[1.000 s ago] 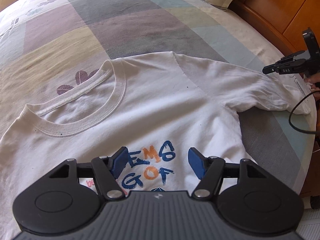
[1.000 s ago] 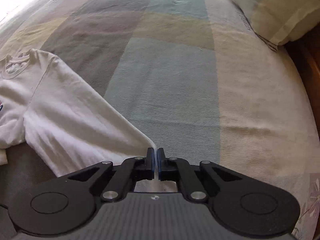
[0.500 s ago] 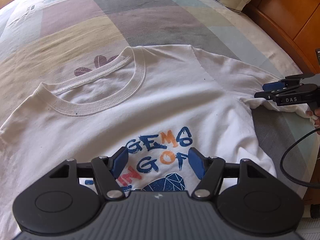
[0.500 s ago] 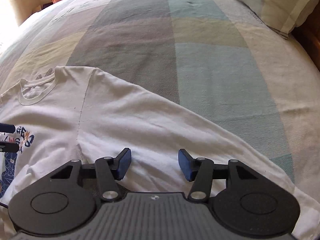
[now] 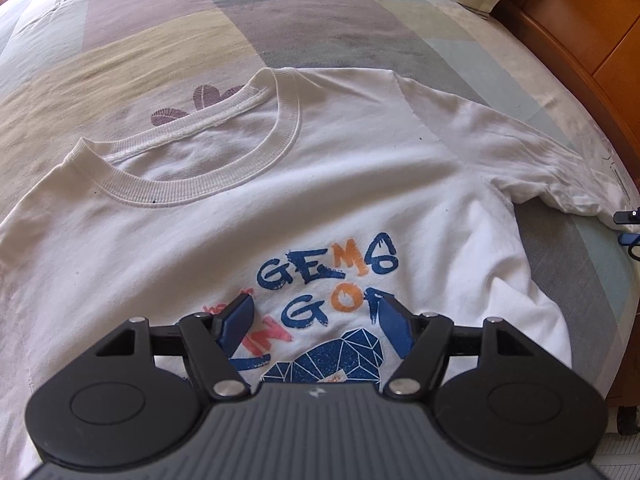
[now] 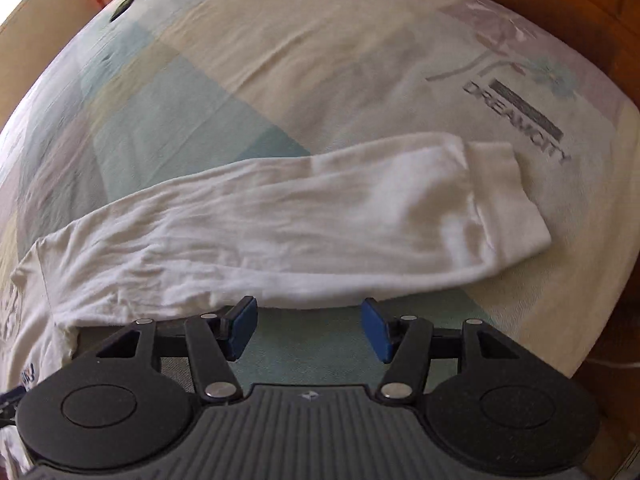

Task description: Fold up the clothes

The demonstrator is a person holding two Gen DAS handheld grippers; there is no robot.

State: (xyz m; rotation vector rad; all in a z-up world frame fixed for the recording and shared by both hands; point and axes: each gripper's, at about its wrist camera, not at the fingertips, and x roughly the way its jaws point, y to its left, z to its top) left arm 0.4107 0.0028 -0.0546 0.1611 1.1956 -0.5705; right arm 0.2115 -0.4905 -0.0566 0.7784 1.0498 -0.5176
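While poised over the shirt [image 5: 360, 184], left gripper [image 5: 316, 330] and right gripper [image 6: 308, 330] wide apart, empty.

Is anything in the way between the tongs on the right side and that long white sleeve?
Nothing visible. The right tongs are open, just short of the sleeve, with only bare bedspread between them. The sleeve lies stretched out flat, nothing resting on it.

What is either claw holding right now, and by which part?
Nothing. The left claw is open above the white shirt print; the right claw is open just short of the long sleeve, which lies flat on the bed.
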